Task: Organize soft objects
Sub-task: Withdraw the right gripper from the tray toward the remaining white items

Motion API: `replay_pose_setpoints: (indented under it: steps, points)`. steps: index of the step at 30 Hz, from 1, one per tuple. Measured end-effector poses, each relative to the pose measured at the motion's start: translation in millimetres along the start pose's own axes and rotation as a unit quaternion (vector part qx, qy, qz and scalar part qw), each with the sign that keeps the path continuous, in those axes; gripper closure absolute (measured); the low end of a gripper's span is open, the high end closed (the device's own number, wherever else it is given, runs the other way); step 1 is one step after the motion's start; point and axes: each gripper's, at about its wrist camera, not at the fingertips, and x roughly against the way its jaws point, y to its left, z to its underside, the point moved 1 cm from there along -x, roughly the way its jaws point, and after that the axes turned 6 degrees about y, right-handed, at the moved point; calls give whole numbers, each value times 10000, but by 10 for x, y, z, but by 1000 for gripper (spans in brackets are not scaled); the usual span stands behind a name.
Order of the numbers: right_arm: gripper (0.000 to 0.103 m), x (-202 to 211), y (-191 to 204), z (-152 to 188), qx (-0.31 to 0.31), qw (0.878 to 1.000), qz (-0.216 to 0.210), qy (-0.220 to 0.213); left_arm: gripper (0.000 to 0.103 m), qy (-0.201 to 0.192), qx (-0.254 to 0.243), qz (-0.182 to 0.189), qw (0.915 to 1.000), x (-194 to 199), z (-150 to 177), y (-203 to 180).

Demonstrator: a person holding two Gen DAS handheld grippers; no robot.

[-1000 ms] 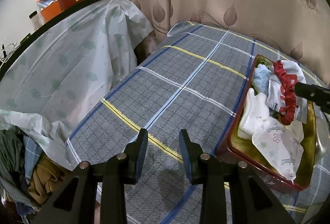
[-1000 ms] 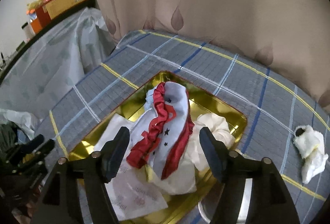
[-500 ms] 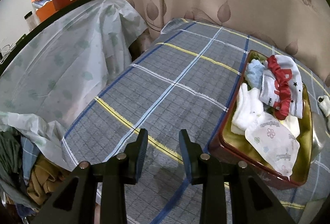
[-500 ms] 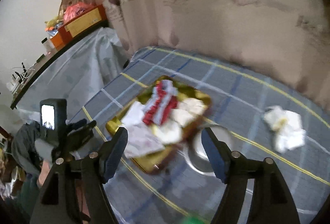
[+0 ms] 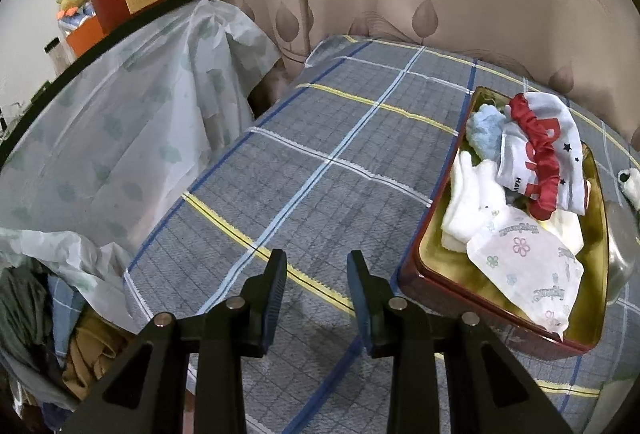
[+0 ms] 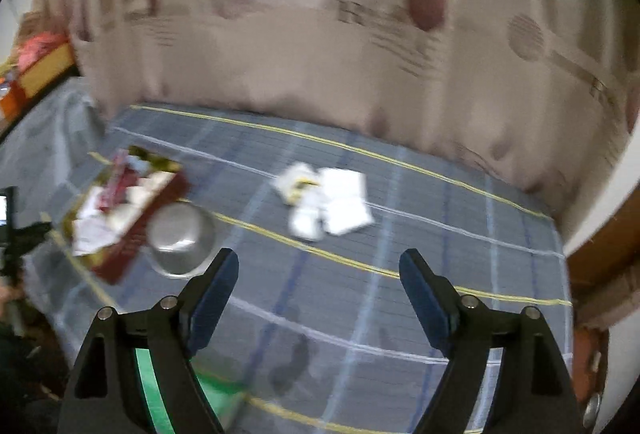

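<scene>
A red tin tray with a gold inside (image 5: 416,266) sits on the plaid cloth and holds several soft items: a red-and-white garment (image 5: 540,154), white socks (image 5: 468,202), a blue sock (image 5: 486,130) and a flowered white pouch (image 5: 528,266). The tray (image 6: 132,234) shows blurred at the left of the right wrist view. A pile of white soft items (image 6: 324,202) lies on the cloth beyond my right gripper (image 6: 318,286), which is open, empty and held above the table. My left gripper (image 5: 316,282) is open and empty, left of the tray.
A metal bowl (image 6: 180,234) sits beside the tray. A white soft item (image 5: 630,182) lies at the right edge of the left view. Curtains hang behind the table. A plastic-covered shelf (image 5: 120,122) and a clothes heap (image 5: 48,334) are to the left.
My right gripper has drawn back from over the tray and swung right; the white pile now lies ahead of it. My left gripper has shifted slightly, still open.
</scene>
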Motion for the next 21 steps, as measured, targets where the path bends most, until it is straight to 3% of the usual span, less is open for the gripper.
replay_pose_setpoints:
  steps: [4, 11, 21]
  points:
    - [23, -437, -268, 32, -108, 9998, 144, 70, 71, -19, -17, -28, 10000, 18, 6, -19]
    - [23, -1202, -501, -33, -244, 9995, 44, 192, 71, -46, -175, -51, 9998, 70, 6, -112]
    - [23, -1951, -451, -196, -13, 9995, -85, 311, 71, -242, -882, 230, 9955, 453, -143, -619]
